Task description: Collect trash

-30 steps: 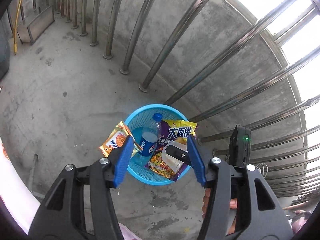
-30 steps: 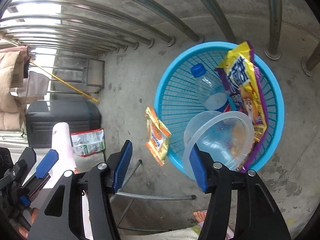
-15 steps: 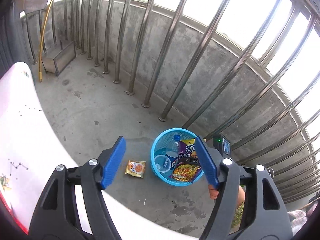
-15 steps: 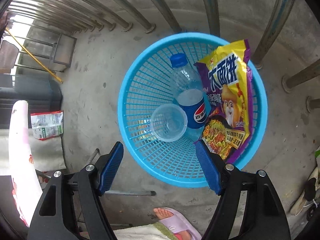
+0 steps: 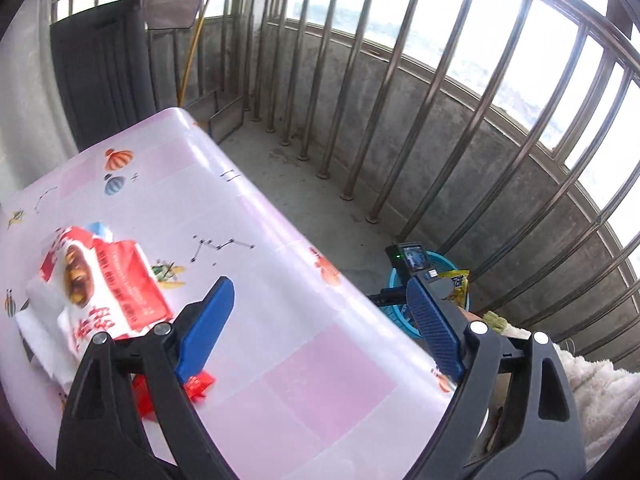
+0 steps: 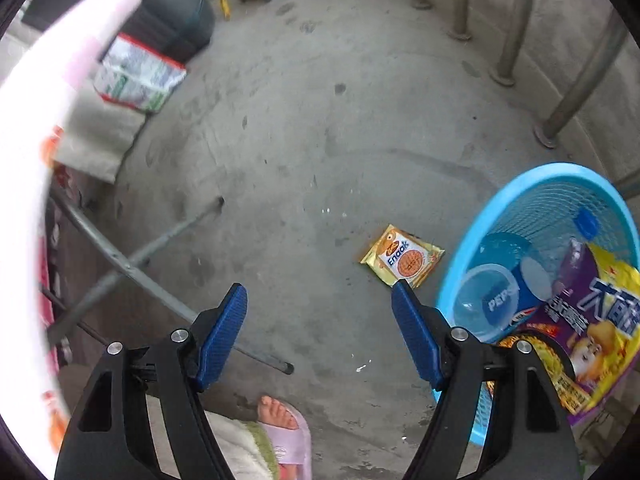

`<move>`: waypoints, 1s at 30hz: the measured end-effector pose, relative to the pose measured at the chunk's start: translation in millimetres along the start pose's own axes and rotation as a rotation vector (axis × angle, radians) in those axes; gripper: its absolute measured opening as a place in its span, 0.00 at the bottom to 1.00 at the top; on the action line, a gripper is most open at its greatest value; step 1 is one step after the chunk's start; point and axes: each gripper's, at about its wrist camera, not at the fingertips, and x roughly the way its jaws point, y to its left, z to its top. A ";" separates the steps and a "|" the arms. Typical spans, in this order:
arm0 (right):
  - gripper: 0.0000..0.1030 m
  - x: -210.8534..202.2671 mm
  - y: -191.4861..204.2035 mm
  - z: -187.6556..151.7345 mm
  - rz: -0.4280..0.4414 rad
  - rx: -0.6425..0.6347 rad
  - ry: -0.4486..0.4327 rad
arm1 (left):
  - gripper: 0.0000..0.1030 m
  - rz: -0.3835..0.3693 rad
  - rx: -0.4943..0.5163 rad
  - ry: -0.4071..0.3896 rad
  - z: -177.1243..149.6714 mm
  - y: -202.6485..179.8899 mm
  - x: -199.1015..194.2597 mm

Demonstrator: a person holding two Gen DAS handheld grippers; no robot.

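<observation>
Showing red wrapper (image 5: 100, 280) left – Enaak packet (image 6: 402, 256) right

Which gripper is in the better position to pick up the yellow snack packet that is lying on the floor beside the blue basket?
Right, probably. The right gripper is open above the floor, the packet just ahead of its fingertips beside the basket. The left gripper, jaws opening, hangs over the table.
</observation>
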 end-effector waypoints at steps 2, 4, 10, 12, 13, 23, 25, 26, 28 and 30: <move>0.71 48.1 3.6 4.4 -0.054 0.005 0.072 | 0.82 0.038 -0.028 0.005 -9.5 13.0 -8.0; 0.70 90.7 3.7 9.8 -0.104 0.005 0.116 | 0.84 0.066 -0.063 0.007 -17.6 24.7 -14.2; 0.70 183.1 -2.7 9.9 -0.267 0.000 0.176 | 0.85 0.111 -0.146 0.000 -30.6 47.5 -16.3; 0.70 199.6 -5.9 12.3 -0.289 0.016 0.179 | 0.85 0.120 -0.156 0.000 -34.8 53.8 -14.3; 0.70 205.5 -8.3 13.3 -0.295 0.032 0.181 | 0.85 0.122 -0.160 0.001 -36.5 55.8 -12.9; 0.65 217.0 -42.1 16.3 -0.303 0.141 0.152 | 0.85 0.090 -0.210 0.011 -43.2 71.5 0.5; 0.52 210.3 -41.5 14.8 -0.304 0.120 0.144 | 0.85 0.086 -0.211 0.003 -43.6 70.7 1.6; 0.39 207.0 -43.9 12.6 -0.302 0.137 0.147 | 0.85 0.087 -0.212 0.004 -44.0 70.9 1.8; 0.26 199.5 -51.0 7.5 -0.254 0.190 0.153 | 0.85 0.084 -0.220 0.006 -44.0 70.7 2.5; 0.13 194.2 -56.1 3.2 -0.245 0.212 0.158 | 0.85 0.076 -0.229 0.003 -44.0 70.2 0.3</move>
